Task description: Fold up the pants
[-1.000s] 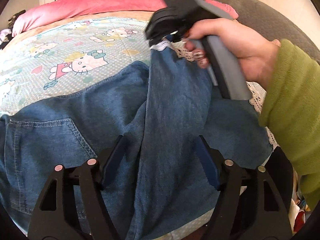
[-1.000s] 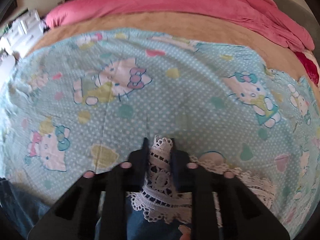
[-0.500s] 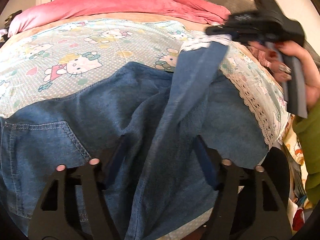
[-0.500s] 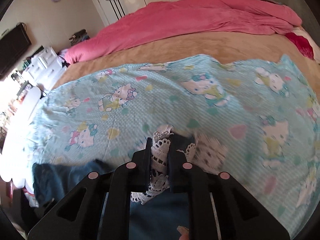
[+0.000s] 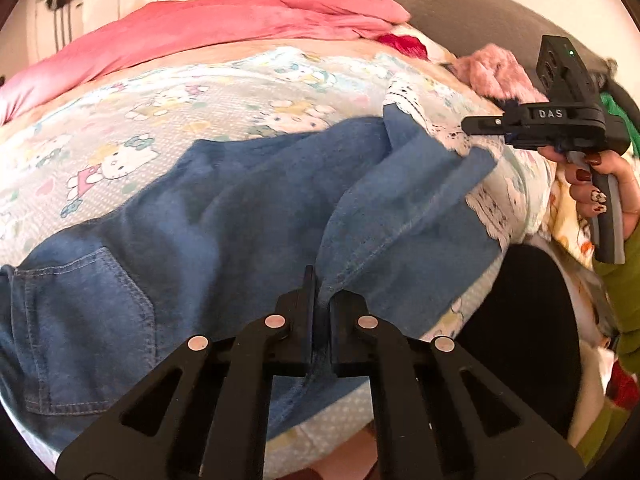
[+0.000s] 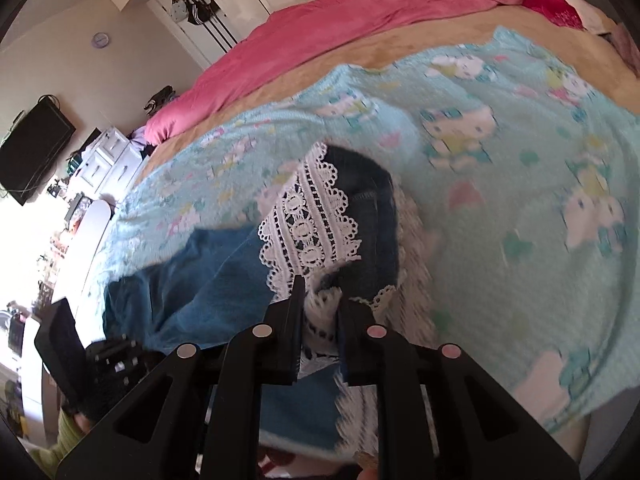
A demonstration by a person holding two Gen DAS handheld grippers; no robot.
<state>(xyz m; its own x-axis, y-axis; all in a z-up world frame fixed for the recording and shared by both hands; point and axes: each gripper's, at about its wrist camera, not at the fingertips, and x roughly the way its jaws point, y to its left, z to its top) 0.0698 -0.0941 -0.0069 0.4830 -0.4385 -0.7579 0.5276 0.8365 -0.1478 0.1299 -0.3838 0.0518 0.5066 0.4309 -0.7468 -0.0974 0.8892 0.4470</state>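
Blue denim pants (image 5: 248,216) with white lace hems (image 6: 312,220) lie across the patterned bed sheet (image 5: 160,120). My left gripper (image 5: 320,300) is shut on a fold of denim along the upper leg's seam near the bed's front edge. My right gripper (image 6: 320,300) is shut on the lace hem of that leg and holds it off to the right; it also shows in the left wrist view (image 5: 480,124). The back pocket (image 5: 88,296) sits at the left. The left gripper's body shows at the lower left of the right wrist view (image 6: 100,360).
A pink duvet (image 5: 224,24) is bunched at the bed's far side. A grey headboard cushion (image 5: 440,4) and pink fluffy cloth (image 5: 496,72) lie at the right. A black stool (image 5: 528,320) stands by the bed's right edge. White drawers (image 6: 108,156) and a TV (image 6: 32,148) stand beyond.
My left gripper has closed on the denim fold; it was open before. My right gripper has carried the lace hem to the right and lower, spreading the leg out.
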